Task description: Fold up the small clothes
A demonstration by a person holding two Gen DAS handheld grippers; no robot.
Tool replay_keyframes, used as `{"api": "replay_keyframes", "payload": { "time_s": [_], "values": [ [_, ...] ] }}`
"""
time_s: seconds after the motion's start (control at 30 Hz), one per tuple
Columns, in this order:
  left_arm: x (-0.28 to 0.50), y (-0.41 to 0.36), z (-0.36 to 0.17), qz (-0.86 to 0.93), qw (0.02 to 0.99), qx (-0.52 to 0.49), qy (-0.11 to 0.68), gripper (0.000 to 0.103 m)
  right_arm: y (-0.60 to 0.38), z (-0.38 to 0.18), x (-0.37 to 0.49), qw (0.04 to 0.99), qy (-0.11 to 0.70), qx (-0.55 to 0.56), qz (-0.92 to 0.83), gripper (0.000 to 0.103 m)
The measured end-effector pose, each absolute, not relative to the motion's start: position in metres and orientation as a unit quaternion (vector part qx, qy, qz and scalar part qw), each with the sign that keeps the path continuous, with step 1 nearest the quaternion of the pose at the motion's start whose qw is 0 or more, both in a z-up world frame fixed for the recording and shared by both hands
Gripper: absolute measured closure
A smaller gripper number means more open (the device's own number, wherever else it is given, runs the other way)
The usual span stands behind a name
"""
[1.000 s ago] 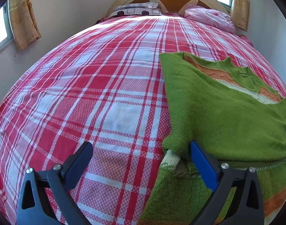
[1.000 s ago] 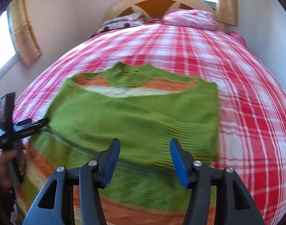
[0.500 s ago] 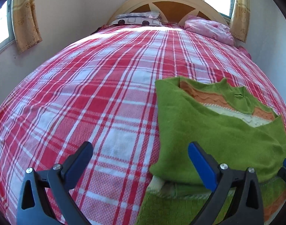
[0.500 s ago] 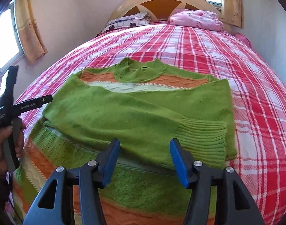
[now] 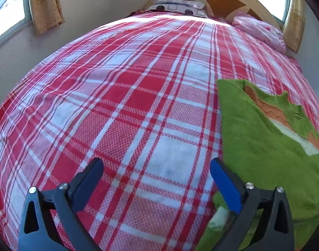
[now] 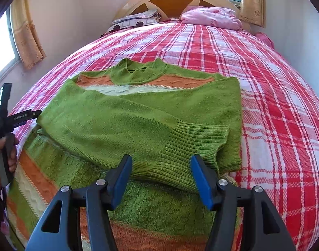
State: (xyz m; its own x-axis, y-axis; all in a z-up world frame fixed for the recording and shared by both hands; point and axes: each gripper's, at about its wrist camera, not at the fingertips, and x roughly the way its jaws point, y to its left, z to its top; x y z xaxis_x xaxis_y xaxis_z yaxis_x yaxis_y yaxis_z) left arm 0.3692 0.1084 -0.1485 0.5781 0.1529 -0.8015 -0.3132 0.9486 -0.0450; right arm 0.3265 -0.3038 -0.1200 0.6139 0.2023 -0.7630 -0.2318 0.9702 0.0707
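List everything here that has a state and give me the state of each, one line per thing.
Green sweater: flat on the bed, both sleeves folded across the front, hem not yet folded up.
Ribbed sleeve cuff: lying on top of the sweater body.
Left gripper: open, holding nothing, over bare bedspread.
Right gripper: open, holding nothing, over the cuff.
Plaid bedspread: spread smooth.
Curtains: drawn aside.

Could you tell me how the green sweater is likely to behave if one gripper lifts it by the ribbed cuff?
The sweater looks like soft knit, so it would probably droop. Its sleeves lie loosely folded across the body, so they may unfold. The ribbed cuff looks thick, likely giving decent grip.
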Motion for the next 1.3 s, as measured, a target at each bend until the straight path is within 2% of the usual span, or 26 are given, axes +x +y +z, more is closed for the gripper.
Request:
{"api": "replay_keyframes", "payload": {
  "time_s": [0.43,1.3],
  "values": [
    [0.288,0.077,-0.119,0.098,0.917,-0.046,0.384,0.0,-0.297,-0.103,0.304,0.904,0.41,-0.013,0.121,0.04],
    [0.201,0.021,-0.117,0.007,0.921,-0.003,0.39,0.0,-0.298,-0.1,0.198,0.907,0.396,-0.011,0.143,0.039]
  ]
}}
